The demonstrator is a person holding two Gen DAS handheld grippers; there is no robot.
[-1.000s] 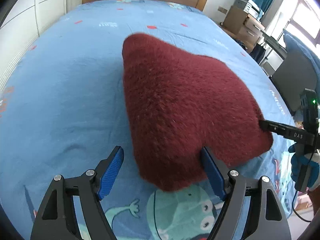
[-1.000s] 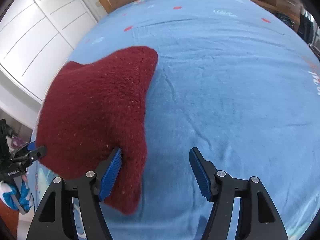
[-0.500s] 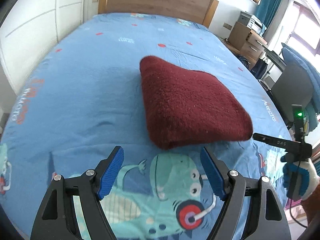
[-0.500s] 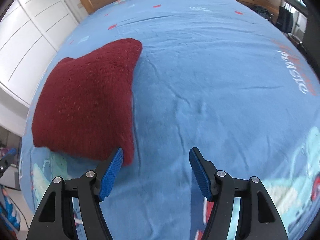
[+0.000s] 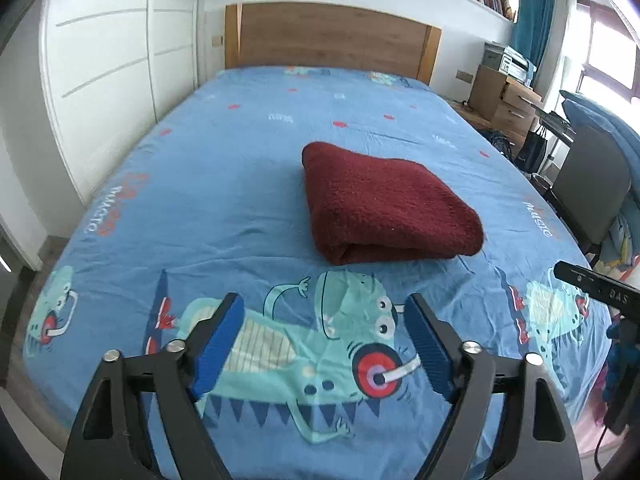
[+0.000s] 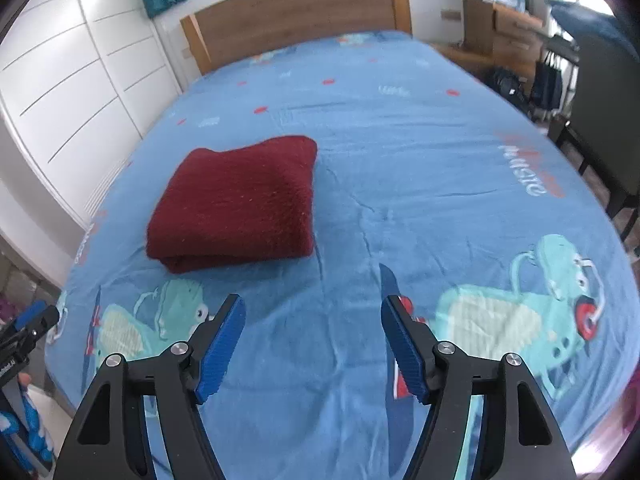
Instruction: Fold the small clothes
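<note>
Red garment [image 5: 384,204] sits folded on the bed [image 5: 224,184], a thick dark-red bundle w/ its layered edge facing the cameras. Both tools are clear of it.

Left hand-held gripper [image 5: 324,346]: jaws opening, nothing between the blue pads, just the cartoon print on the sheet underneath. From the left wrist view the bundle lies ahead and a bit to the right, well apart from the tips.

Right hand-held gripper [image 6: 312,346]: jaws opening too, empty, bare sheet below. From the right wrist view the same bundle [image 6: 236,204] is ahead and off to the left. So it sits btwn the two tools, roughly centred, neither one obviously nearer; hard to call.

Long axis: looks like it runs front-to-back, toward the headboard [image 5: 328,36], though the fisheye bends things, so that's approx.

Judgement: this piece looks done, compact w/ no loose corners showing. If another fold is wanted, both tools would need to come in at the near layered edge, one per corner. No other clothes visible on the bed.
</note>
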